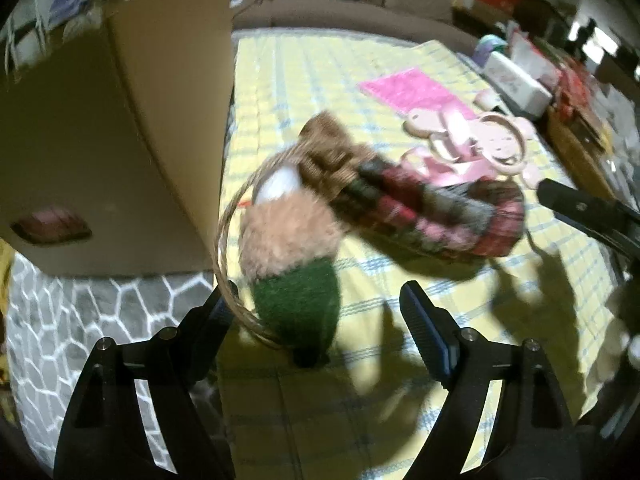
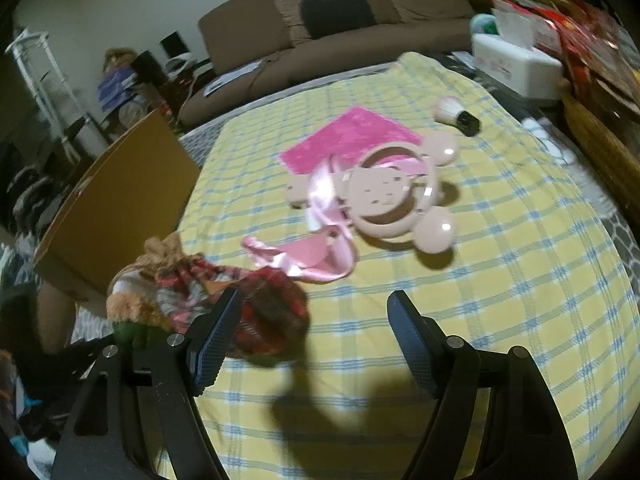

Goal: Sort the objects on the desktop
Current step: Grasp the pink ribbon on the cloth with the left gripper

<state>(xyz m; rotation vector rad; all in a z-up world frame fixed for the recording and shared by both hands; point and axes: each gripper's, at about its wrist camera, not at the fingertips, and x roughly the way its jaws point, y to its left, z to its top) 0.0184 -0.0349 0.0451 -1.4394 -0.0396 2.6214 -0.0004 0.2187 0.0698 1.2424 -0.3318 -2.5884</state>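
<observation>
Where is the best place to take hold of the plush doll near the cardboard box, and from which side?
Probably the doll's tan middle, above the green end. The left gripper already faces it with jaws open; come straight ahead. That part looks narrow enough to fit between the jaws, and clear of the twine loop beside it.

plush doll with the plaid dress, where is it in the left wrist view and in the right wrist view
Left wrist view: the plush doll fills the centre, just ahead of the left gripper, whose jaws are open, beside the cardboard box.
Right wrist view: the doll sits lower left, partly behind the left finger of the right gripper.
Shared landmark: the pink sheet on the yellow checked cloth.
</observation>
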